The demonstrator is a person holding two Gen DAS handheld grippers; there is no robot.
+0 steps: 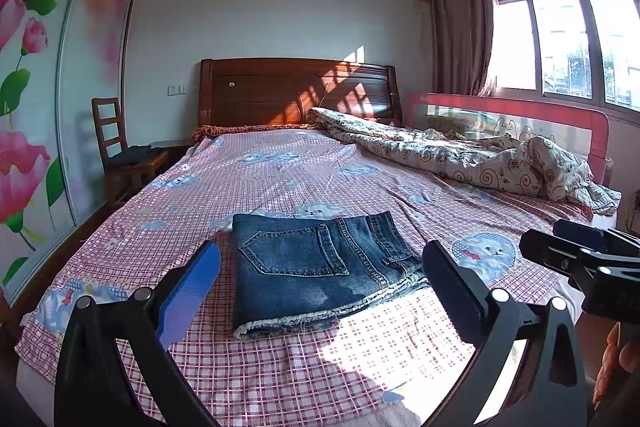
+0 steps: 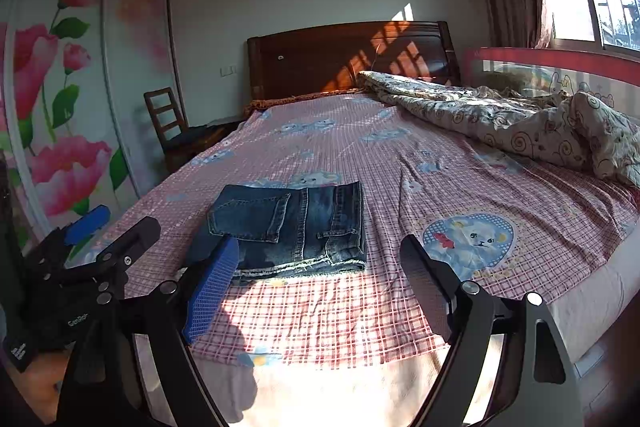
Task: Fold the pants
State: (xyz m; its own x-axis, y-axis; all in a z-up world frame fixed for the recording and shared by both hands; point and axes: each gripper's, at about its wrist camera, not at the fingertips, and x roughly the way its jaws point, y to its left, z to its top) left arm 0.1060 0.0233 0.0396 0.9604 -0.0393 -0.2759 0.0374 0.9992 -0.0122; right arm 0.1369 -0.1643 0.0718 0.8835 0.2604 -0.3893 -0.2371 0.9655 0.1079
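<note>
One pair of jeans (image 1: 316,267) lies folded into a flat rectangle near the foot of the single bed (image 1: 280,171), one crumpled quilt (image 1: 460,151) well beyond it toward the headboard, while two grippers, left (image 1: 322,277) and right (image 2: 320,267), hover spread wide and empty just short of the jeans.

Partly legible white lettering "GenRo…" on black plastic body of left gripper (image 2: 110,227), right wrist view; rest cut off. No other readable text.
</note>
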